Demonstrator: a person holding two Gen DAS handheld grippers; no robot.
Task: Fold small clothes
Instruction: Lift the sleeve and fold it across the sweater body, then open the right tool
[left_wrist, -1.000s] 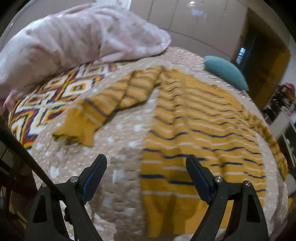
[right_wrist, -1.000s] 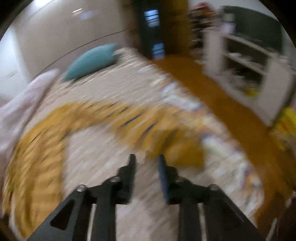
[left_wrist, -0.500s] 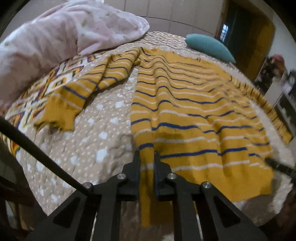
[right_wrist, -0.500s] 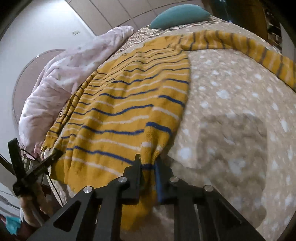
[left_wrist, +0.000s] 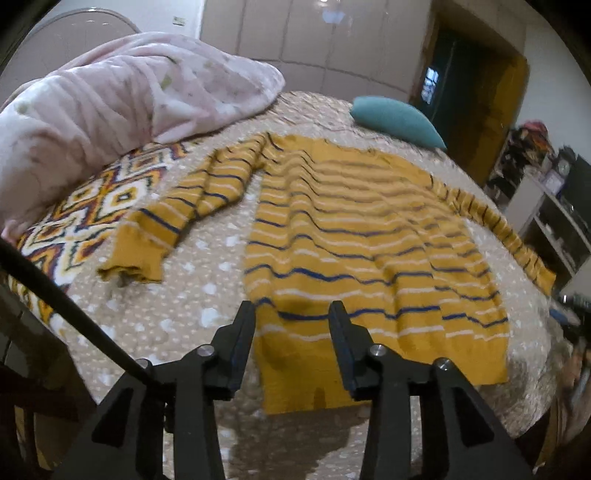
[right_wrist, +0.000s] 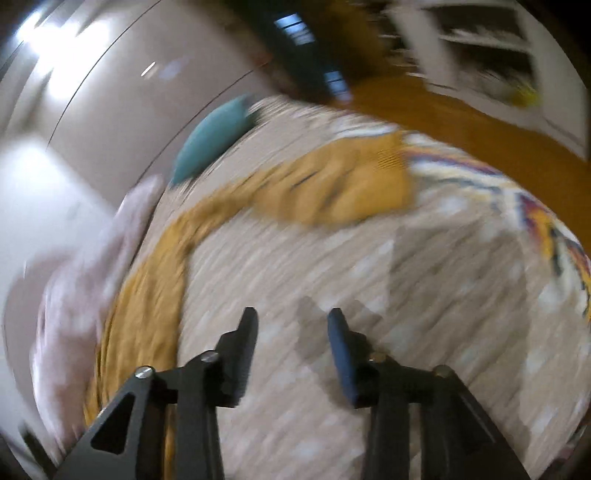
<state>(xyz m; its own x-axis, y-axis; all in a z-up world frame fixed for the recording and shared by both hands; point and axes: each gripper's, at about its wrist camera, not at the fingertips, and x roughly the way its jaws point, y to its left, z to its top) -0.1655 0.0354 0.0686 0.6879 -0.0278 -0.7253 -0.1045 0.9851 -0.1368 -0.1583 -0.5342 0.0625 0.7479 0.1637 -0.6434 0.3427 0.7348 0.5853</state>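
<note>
A mustard sweater (left_wrist: 362, 236) with blue and white stripes lies flat on the bed, both sleeves spread out. Its left sleeve (left_wrist: 177, 218) bends toward the bed's left side. My left gripper (left_wrist: 291, 325) is open and empty, just above the sweater's lower left hem corner. My right gripper (right_wrist: 291, 325) is open and empty over bare bedspread. The right wrist view is blurred by motion; the sweater's right sleeve (right_wrist: 332, 188) lies ahead of it and the body (right_wrist: 147, 280) to its left.
The beige dotted bedspread (left_wrist: 192, 295) covers the bed. A pink quilt (left_wrist: 110, 107) is heaped at the back left, and a teal pillow (left_wrist: 395, 118) at the back. A patterned blanket (left_wrist: 92, 218) lies at left. Shelves (left_wrist: 554, 221) stand at right.
Both grippers were shut on the sweater's hem corners half a second ago; both have let go and opened. The right gripper has swung away to the right of the sweater.
</note>
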